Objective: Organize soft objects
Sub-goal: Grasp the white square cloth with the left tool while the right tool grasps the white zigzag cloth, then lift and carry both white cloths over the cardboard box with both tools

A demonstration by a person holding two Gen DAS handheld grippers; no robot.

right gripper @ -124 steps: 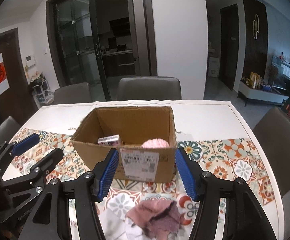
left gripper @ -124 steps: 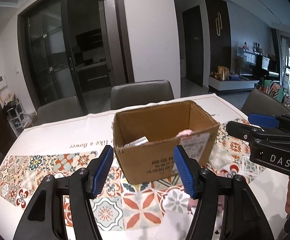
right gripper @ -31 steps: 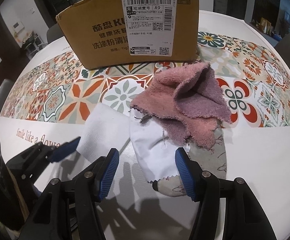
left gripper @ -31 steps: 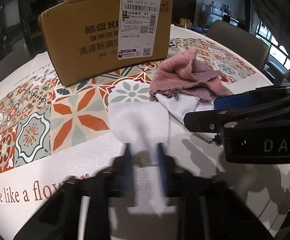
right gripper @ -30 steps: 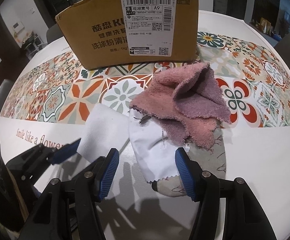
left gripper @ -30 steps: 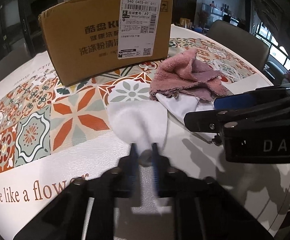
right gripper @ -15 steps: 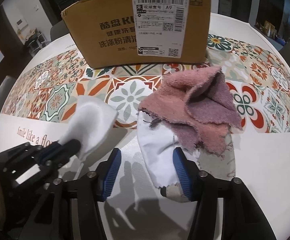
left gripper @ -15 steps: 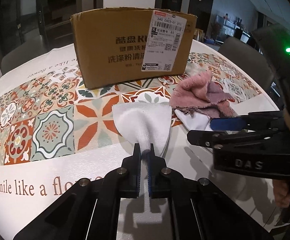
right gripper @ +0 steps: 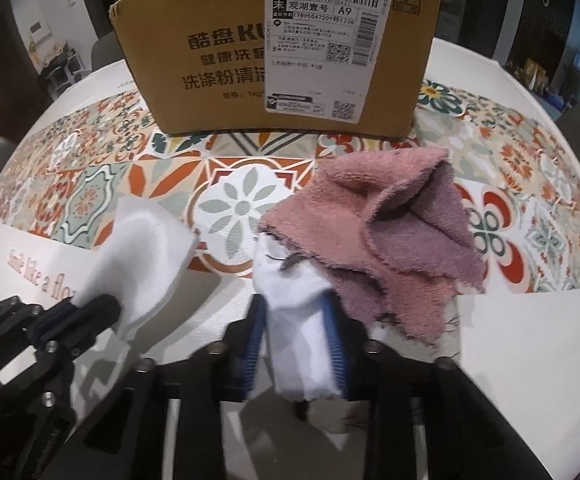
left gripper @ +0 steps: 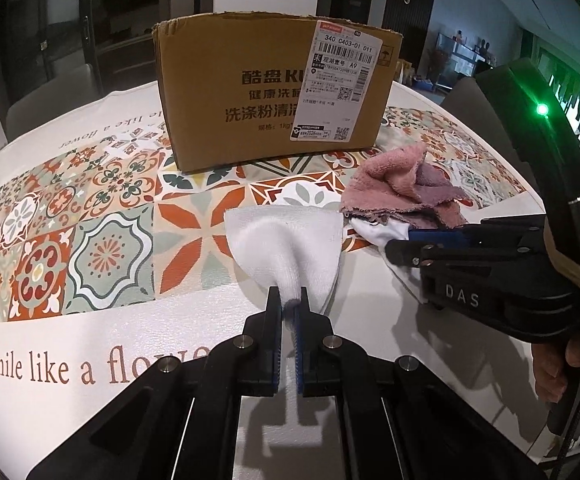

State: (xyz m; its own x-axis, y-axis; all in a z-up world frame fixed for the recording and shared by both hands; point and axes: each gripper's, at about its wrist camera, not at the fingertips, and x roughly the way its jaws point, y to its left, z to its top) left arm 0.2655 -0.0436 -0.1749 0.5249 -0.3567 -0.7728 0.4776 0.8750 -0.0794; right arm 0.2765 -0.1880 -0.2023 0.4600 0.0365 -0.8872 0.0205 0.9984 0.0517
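Note:
My left gripper [left gripper: 288, 312] is shut on the near corner of a white folded cloth [left gripper: 285, 242], which lifts off the table; the cloth also shows in the right wrist view [right gripper: 145, 256]. My right gripper [right gripper: 296, 320] is closed around a thin white fabric piece [right gripper: 294, 300] that lies under a crumpled pink towel [right gripper: 386, 240]. The pink towel [left gripper: 402, 192] sits right of the white cloth. A cardboard box [left gripper: 273, 92] with a shipping label stands behind them; its inside is hidden.
The table [left gripper: 89, 208] has a patterned tile cloth with white borders and lettering near the front edge. Chairs [left gripper: 53, 100] stand behind the table. The right gripper body [left gripper: 490, 264] is close on the right of the left one.
My left gripper has closed on the white cloth and raised it. My right gripper has moved forward and its fingers have closed in on the white fabric under the pink towel.

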